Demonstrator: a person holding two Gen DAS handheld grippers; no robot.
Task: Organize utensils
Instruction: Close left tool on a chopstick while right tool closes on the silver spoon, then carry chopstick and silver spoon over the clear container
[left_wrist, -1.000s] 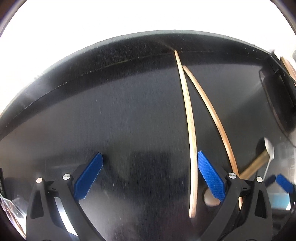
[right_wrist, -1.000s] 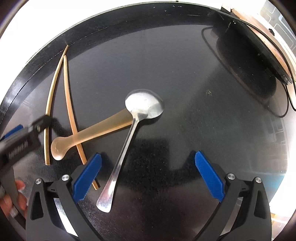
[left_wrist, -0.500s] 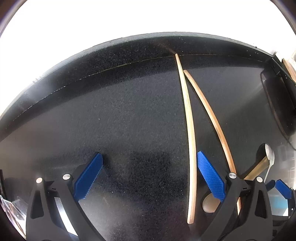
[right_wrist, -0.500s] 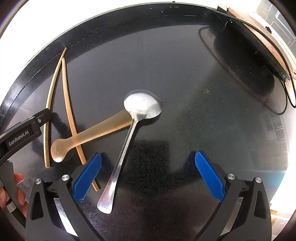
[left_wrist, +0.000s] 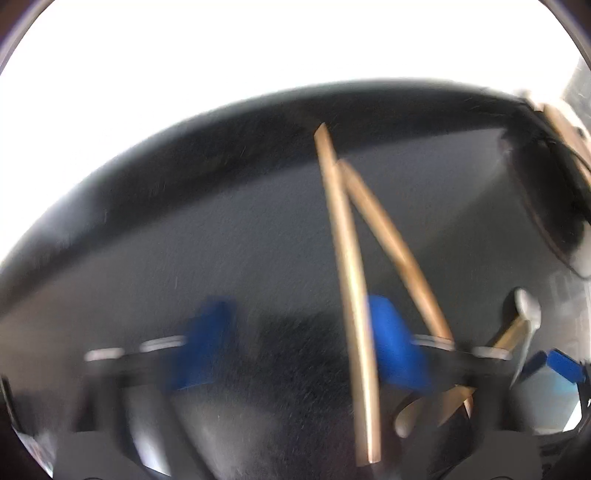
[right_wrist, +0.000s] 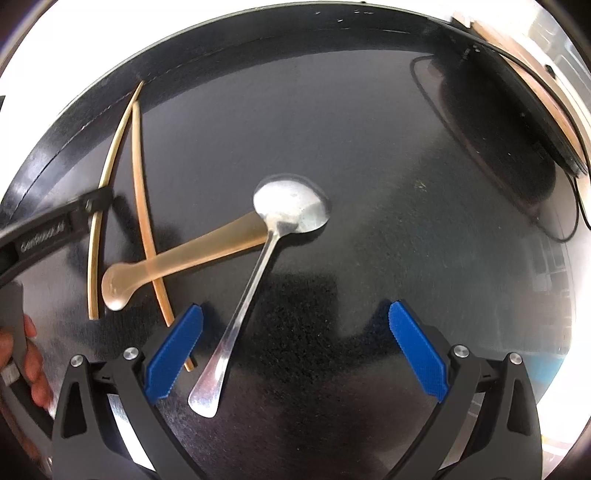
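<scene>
On the dark bench (right_wrist: 369, 155), four utensils are seen lying close together: two pale chopsticks, a translucent amber spoon (right_wrist: 177, 262) and a metal spoon (right_wrist: 258, 284). The left chopstick (right_wrist: 101, 206) and the right chopstick (right_wrist: 147, 240) nearly meet at their far tips and spread apart toward the camera. The amber spoon is laid across the right chopstick, its handle end tucked under the metal spoon's bowl. The metal spoon's handle runs down between the jaws of the right gripper (right_wrist: 295, 350); those jaws have just been closing but are seen well apart, with the handle near the left blue pad and no contact visible. The left gripper (left_wrist: 299, 343) is shown heavily motion-blurred in its own view; its jaws have just been closing, the left chopstick (left_wrist: 351, 288) is seen lying between the blue pads close to the right one, and whether it is pressed cannot be told from the blur. A hand (right_wrist: 22, 362) on the left gripper's body is visible at the edge of the right wrist view. A round black pad (right_wrist: 498, 129) with a cable lies far right.
</scene>
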